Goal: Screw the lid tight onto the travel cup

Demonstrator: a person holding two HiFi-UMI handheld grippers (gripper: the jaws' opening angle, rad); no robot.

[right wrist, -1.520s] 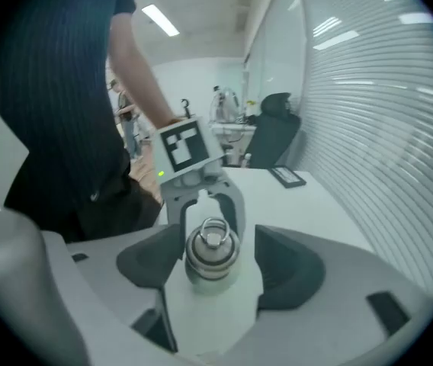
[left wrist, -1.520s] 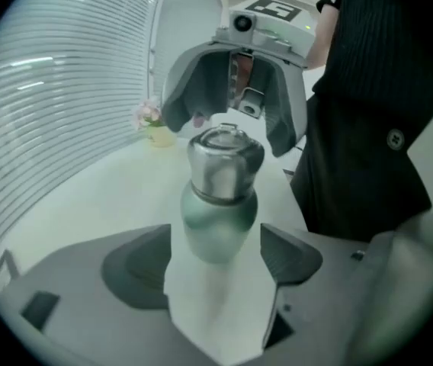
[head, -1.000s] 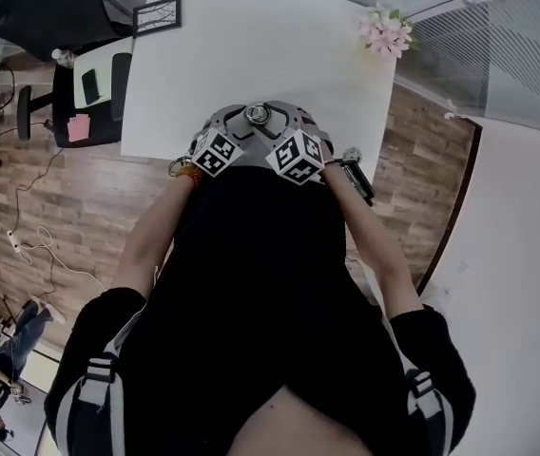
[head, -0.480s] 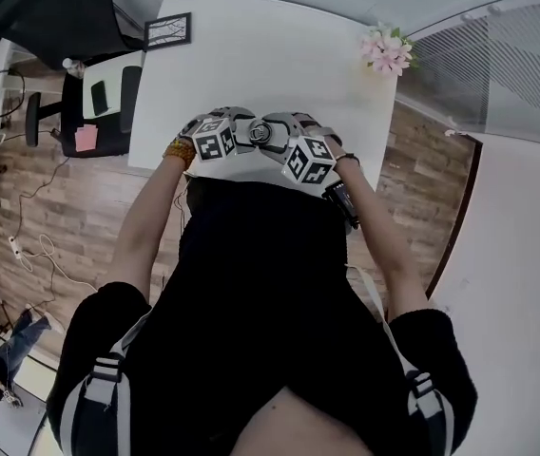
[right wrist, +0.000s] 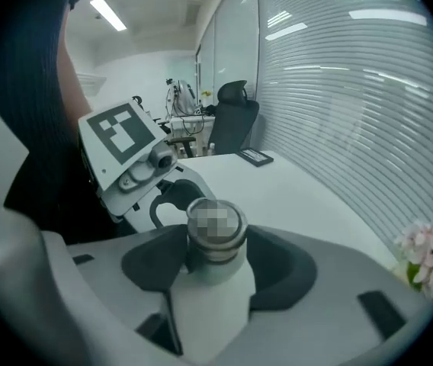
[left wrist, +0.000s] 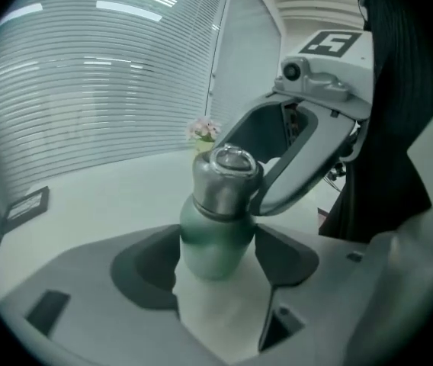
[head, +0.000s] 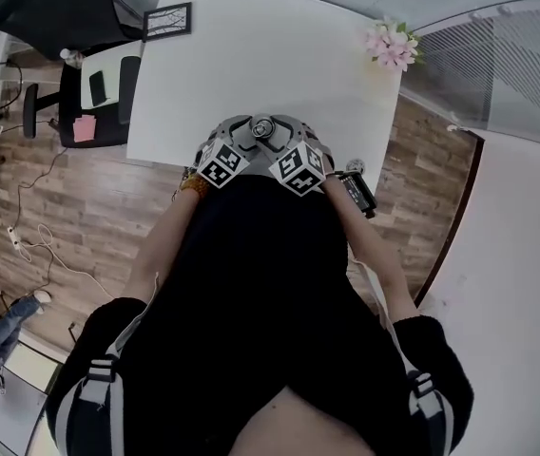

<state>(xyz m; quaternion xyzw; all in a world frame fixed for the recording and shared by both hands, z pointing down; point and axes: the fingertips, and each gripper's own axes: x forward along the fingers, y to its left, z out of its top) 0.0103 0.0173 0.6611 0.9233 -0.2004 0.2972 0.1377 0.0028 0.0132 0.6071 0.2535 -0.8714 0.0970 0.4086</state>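
Observation:
A green travel cup [left wrist: 215, 239] with a steel lid [left wrist: 224, 181] stands upright at the near edge of the white table [head: 251, 55]. My left gripper [left wrist: 216, 254] is shut on the cup's green body, below the lid. My right gripper [right wrist: 215, 254] comes from the opposite side and is shut on the lid [right wrist: 215, 231], one pad on each side. One of its fingers [left wrist: 293, 174] shows against the lid in the left gripper view. In the head view the lid [head: 262, 128] peeks out between the two marker cubes [head: 218, 162] [head: 296, 167]; the cup body is hidden there.
Pink flowers [head: 391, 44] stand at the table's far right corner and a framed picture [head: 168, 20] lies at the far left corner. A black chair [head: 47, 8] and a side table with a phone [head: 97, 88] stand to the left, on a wooden floor.
The head view has swayed. Both grippers have stayed on the cup at the table's near edge; their marker cubes tilted a little half a second ago and have come back.

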